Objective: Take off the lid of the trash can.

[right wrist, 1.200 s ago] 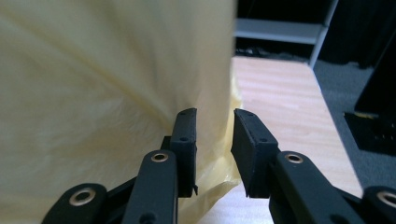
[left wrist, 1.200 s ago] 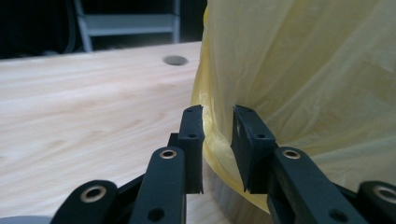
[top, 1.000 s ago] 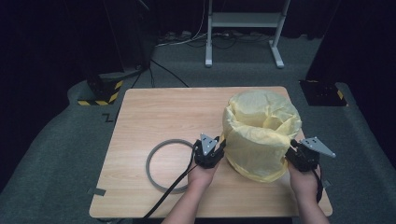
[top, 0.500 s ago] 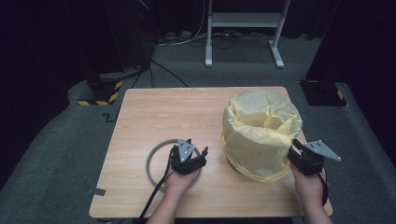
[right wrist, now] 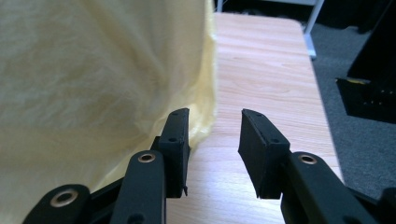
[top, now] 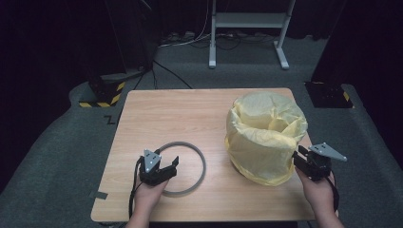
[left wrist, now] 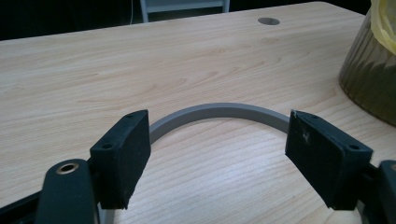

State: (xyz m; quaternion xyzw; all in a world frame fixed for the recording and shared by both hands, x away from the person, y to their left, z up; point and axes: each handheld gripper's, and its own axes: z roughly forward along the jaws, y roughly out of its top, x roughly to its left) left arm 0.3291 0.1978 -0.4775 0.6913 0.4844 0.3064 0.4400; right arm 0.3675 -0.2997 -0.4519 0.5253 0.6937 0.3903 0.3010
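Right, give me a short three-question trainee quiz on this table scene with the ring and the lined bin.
1. True or false: the left gripper has its jaws shut on the flat grey plastic ring.
2. What lines the round bin on the pale wooden table?
A. thin yellow plastic bag
B. blue cloth
C. wire mesh
3. Fill in: in its own view, the right gripper has its jaws ____, beside the bag's hanging edge.

Key:
1. False; the jaws stand wide open, with the ring's arc between them.
2. A
3. open
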